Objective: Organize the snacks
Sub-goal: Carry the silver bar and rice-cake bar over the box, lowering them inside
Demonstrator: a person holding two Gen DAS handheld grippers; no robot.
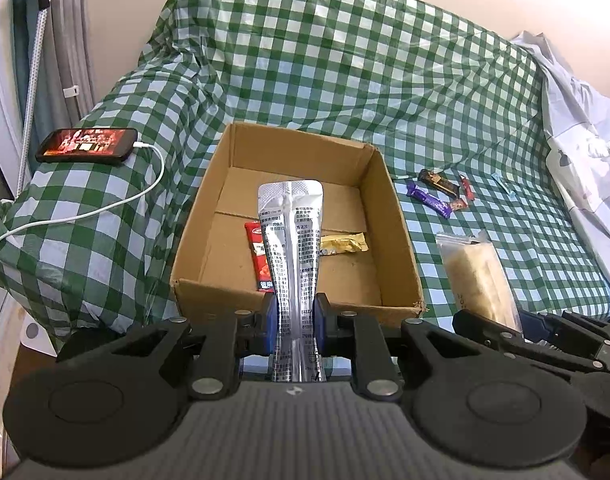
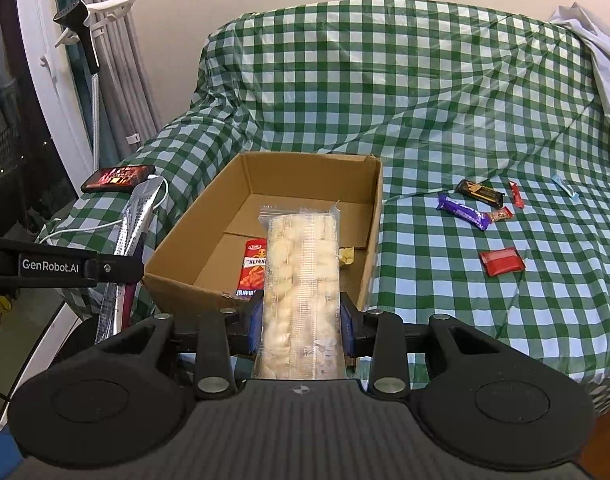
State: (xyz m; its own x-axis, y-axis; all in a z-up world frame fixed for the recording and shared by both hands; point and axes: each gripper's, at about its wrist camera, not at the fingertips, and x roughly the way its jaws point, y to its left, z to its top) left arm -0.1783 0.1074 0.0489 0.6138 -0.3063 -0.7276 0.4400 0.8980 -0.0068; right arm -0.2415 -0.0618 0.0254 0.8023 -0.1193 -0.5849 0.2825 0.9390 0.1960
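My left gripper (image 1: 295, 320) is shut on a silver foil pouch (image 1: 291, 240) that stands upright just before the near wall of an open cardboard box (image 1: 397, 232). My right gripper (image 2: 301, 320) is shut on a clear pack of pale biscuits (image 2: 303, 276), held upright at the same box (image 2: 173, 256). The biscuit pack also shows in the left wrist view (image 1: 477, 272), the pouch in the right wrist view (image 2: 133, 216). Inside the box lie a red snack packet (image 2: 253, 268) and a yellow wrapper (image 1: 343, 244).
Loose snacks lie on the green checked cloth right of the box: a purple bar (image 2: 463, 210), a dark bar (image 2: 479, 192), a red packet (image 2: 501, 262), small red and blue sticks. A phone (image 1: 87, 146) with white cable sits on the left armrest. White cloth (image 1: 585, 132) at right.
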